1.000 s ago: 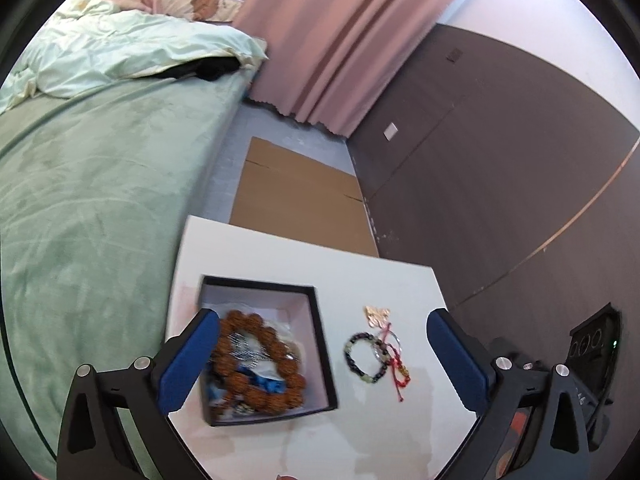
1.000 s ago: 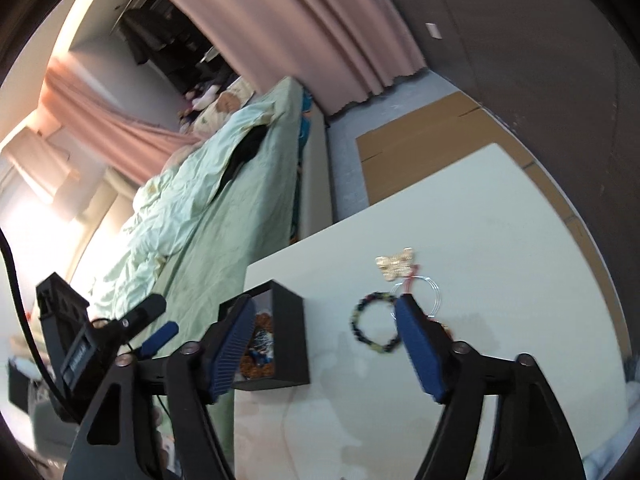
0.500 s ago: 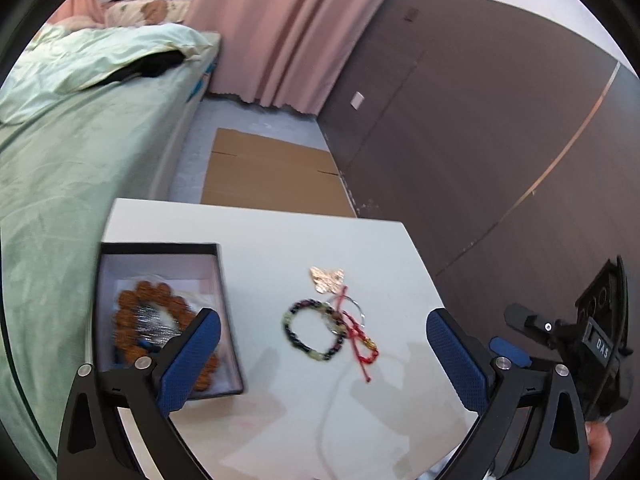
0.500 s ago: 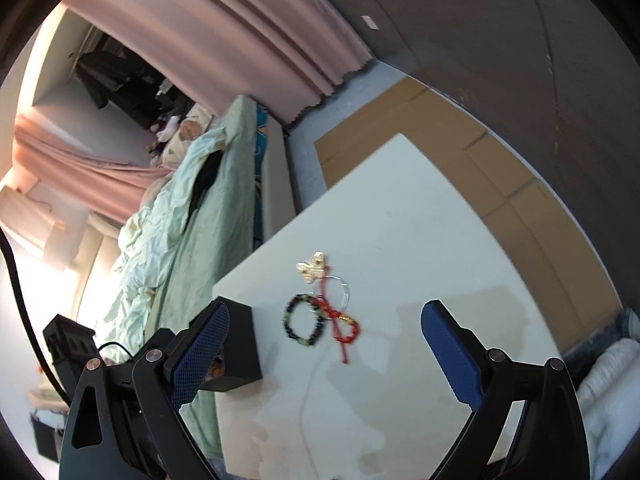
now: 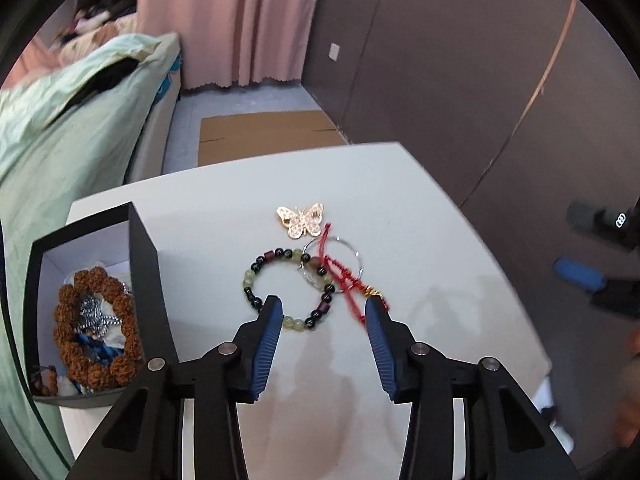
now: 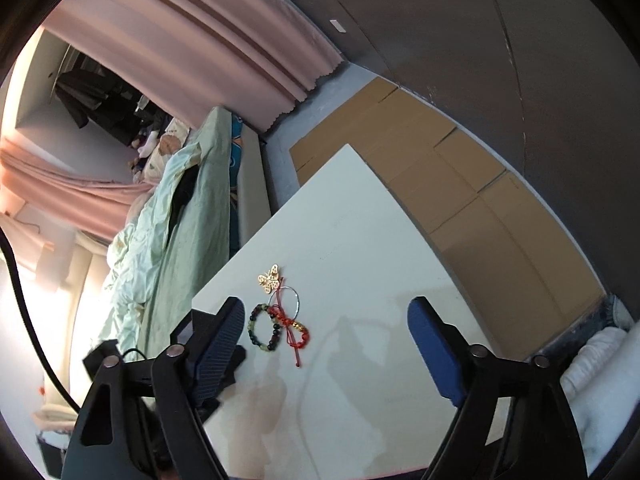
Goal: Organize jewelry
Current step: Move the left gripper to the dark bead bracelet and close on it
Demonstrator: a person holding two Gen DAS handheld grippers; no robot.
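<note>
At the left edge of the white desk stands a black box with a white inside, open at the top; in it lie a bracelet of big brown seeds, something silver and something blue. To its right, about the middle of the desk, a small heap of jewelry lies on the bare top: a bracelet of dark and pale green beads, a thin silver ring overlapping its right side, a red cord bracelet with small gold beads lying across both, and a gold butterfly brooch just beyond them toward the far edge. The left gripper hangs tilted down over the near side of this heap; its jaws have just been closing and stand half spread, the left pad over the bead bracelet's near rim and the right pad by the gold beads of the red cord, with part of both pieces lying between them and neither pad pressing on anything. Farther right, the right gripper hovers above the desk with its jaws wide apart and nothing in them, well short of the heap. Beyond the desk lie flat cardboard on the floor, a bed with a green cover on the left and a pink curtain
</note>
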